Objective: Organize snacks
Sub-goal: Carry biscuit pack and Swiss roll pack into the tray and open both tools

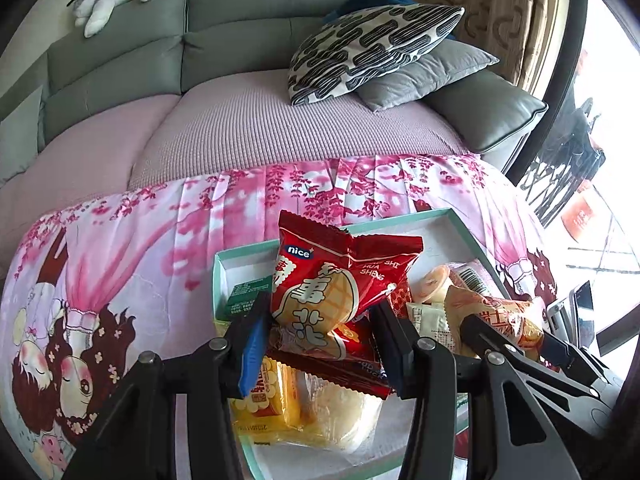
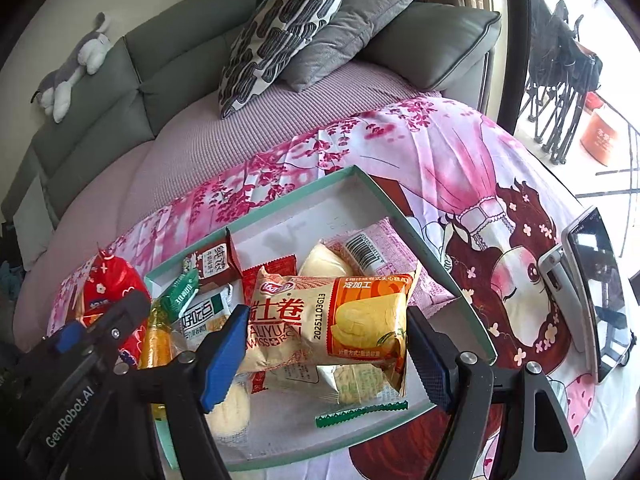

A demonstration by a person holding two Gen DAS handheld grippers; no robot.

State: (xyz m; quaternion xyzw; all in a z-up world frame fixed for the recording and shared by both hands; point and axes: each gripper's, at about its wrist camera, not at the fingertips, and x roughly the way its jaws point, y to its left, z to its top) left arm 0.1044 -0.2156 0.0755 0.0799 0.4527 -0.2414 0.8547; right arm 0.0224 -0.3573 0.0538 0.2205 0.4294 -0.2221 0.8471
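Observation:
A shallow white box with a teal rim [image 1: 460,220] [image 2: 404,212] sits on the pink cloth and holds several snack packets. My left gripper [image 1: 320,316] is shut on a red "nice" peanut packet [image 1: 332,280], held above the box. My right gripper [image 2: 324,344] is shut on an orange and cream Swiss roll packet [image 2: 332,320], held above the box. The left gripper and its red packet [image 2: 108,296] show at the left of the right wrist view. The right gripper and its packet [image 1: 500,316] show at the right of the left wrist view.
Yellow biscuit packet [image 1: 268,396], pale bread roll [image 1: 344,420], green and white packets [image 2: 200,308] and a pink packet [image 2: 384,256] lie in the box. A phone on a stand [image 2: 592,288] is at the right. A sofa with cushions [image 1: 372,48] lies behind.

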